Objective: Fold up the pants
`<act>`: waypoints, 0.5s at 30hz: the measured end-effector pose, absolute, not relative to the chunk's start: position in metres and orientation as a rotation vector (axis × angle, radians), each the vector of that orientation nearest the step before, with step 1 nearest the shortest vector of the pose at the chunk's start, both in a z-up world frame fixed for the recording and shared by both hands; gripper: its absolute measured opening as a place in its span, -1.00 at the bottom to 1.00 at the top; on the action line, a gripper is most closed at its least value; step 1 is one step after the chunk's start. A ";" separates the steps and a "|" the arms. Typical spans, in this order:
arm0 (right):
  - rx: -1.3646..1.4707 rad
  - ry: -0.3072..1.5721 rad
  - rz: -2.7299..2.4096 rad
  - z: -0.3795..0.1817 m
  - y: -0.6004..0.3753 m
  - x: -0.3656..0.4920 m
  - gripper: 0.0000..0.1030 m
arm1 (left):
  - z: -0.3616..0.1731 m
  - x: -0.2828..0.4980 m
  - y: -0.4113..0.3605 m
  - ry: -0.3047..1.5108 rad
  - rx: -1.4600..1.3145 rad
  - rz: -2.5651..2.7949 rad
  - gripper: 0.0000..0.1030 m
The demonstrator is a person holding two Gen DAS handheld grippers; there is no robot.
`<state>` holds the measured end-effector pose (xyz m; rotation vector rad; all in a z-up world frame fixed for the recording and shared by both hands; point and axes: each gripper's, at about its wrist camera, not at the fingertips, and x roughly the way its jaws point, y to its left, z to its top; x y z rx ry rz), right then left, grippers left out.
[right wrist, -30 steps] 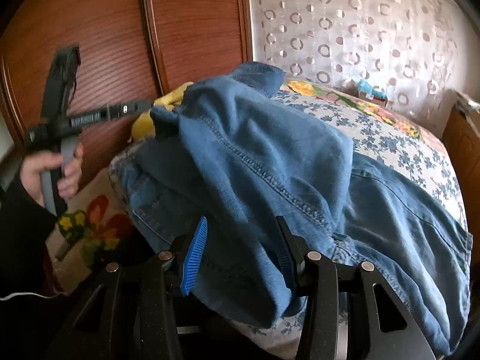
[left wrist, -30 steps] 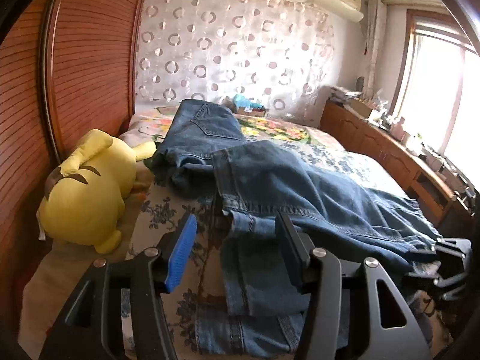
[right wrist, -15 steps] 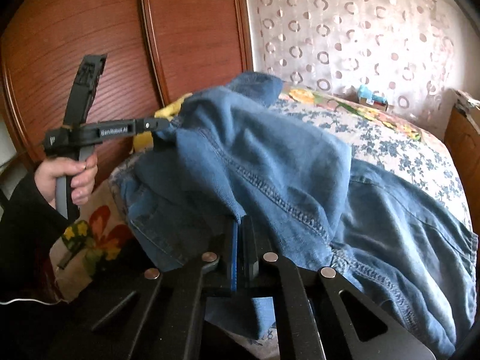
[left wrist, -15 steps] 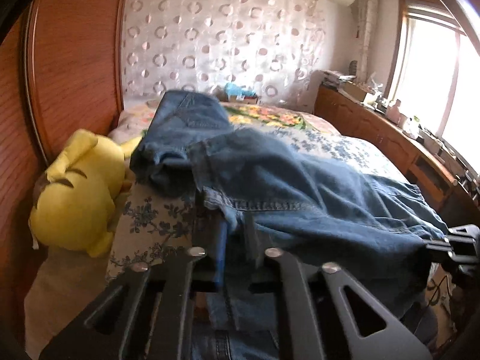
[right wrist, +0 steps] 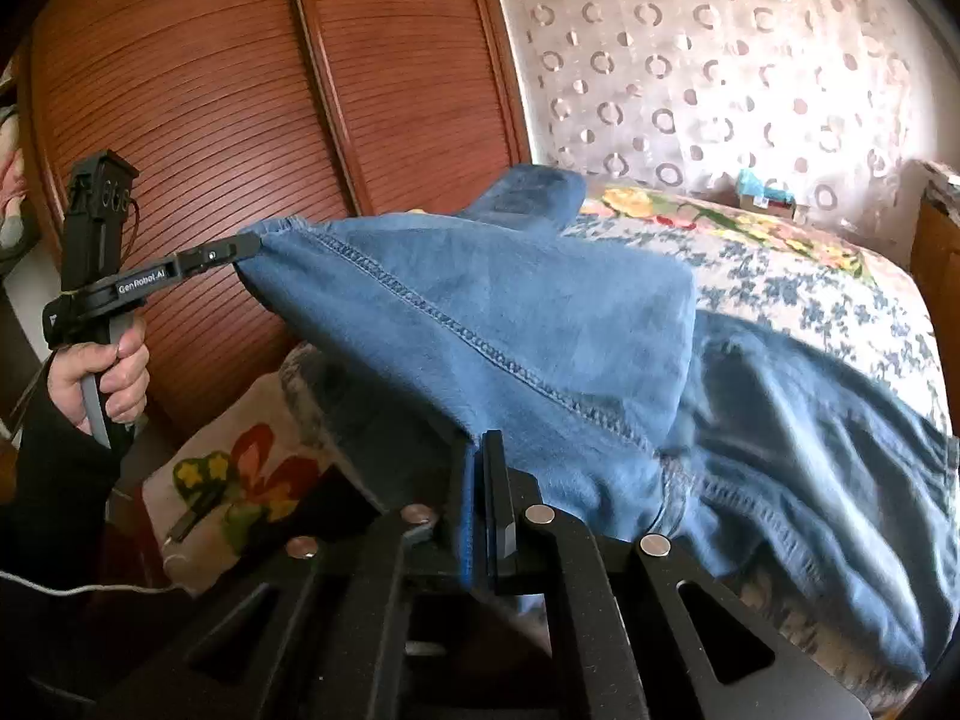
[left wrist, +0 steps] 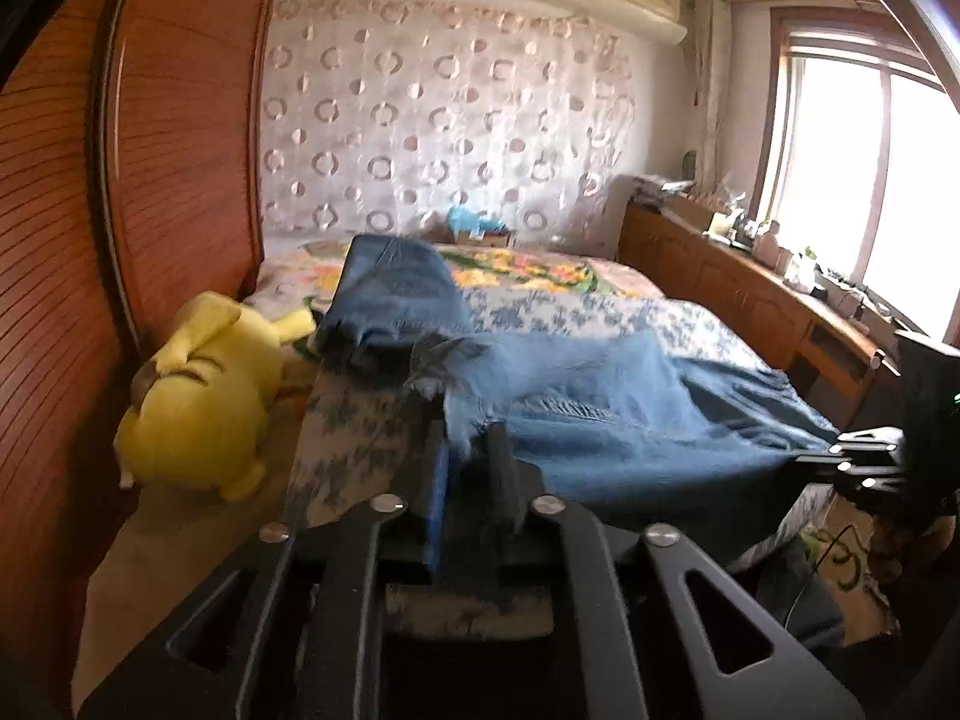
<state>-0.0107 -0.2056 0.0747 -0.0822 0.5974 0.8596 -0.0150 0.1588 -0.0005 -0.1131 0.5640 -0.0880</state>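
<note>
Blue denim pants (left wrist: 600, 414) lie across the floral bed, with one part lifted off it. My left gripper (left wrist: 465, 450) is shut on a hem edge of the pants near the bed's left side. It also shows in the right wrist view (right wrist: 249, 246), pinching the cloth corner. My right gripper (right wrist: 483, 450) is shut on the pants' (right wrist: 510, 312) lower edge and shows at the right in the left wrist view (left wrist: 840, 453). The cloth is stretched taut between both grippers, above the bed.
A yellow plush toy (left wrist: 204, 396) lies at the bed's left edge against the wooden wardrobe (left wrist: 180, 150). A wooden sideboard (left wrist: 750, 300) runs along the right under the window. A floral cushion (right wrist: 234, 480) lies low beside the bed.
Both grippers went from open to shut on the pants' edge, then lifted it and pulled it apart. The cloth now hangs stretched between them.
</note>
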 end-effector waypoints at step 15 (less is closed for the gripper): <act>-0.069 0.594 0.677 0.070 -0.238 0.031 -0.25 | -0.026 0.016 0.152 0.603 -0.108 -0.075 -0.06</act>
